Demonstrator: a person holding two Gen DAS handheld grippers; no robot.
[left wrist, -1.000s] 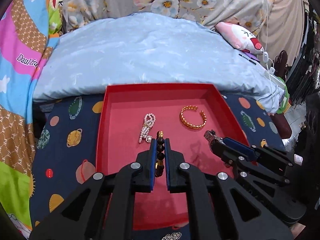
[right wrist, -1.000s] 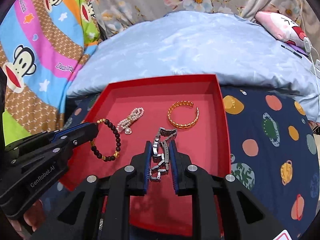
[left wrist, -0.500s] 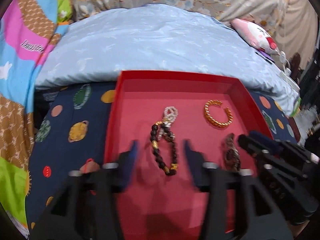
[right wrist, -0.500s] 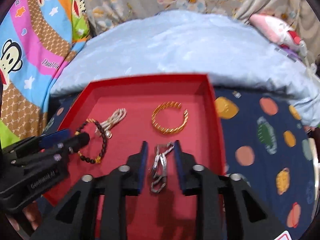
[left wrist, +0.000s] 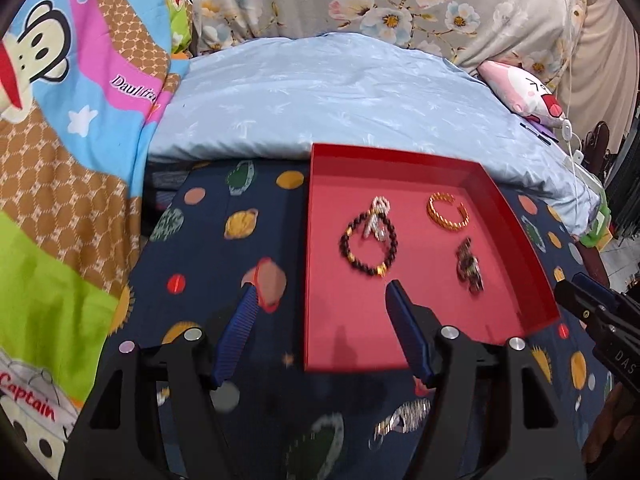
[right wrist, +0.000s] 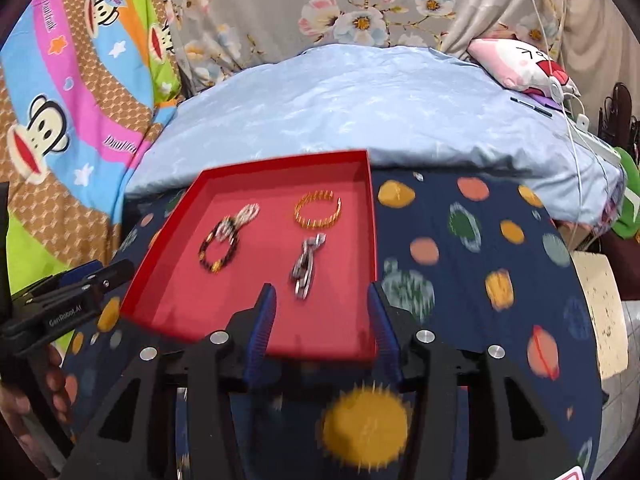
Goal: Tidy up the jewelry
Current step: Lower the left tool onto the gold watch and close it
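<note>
Opening left gripper and right gripper, both empty

Four bracelets, one tray

A bed under a navy planet-print sheet carries a red tray, with a pale blue duvet behind it.

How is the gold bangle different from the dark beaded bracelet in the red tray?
The gold bangle is a rigid open cuff with a gap; the dark beaded bracelet is a closed ring of beads. The bangle lies alone; the beaded bracelet overlaps the pearl piece. Both rest flat in the red tray.
</note>
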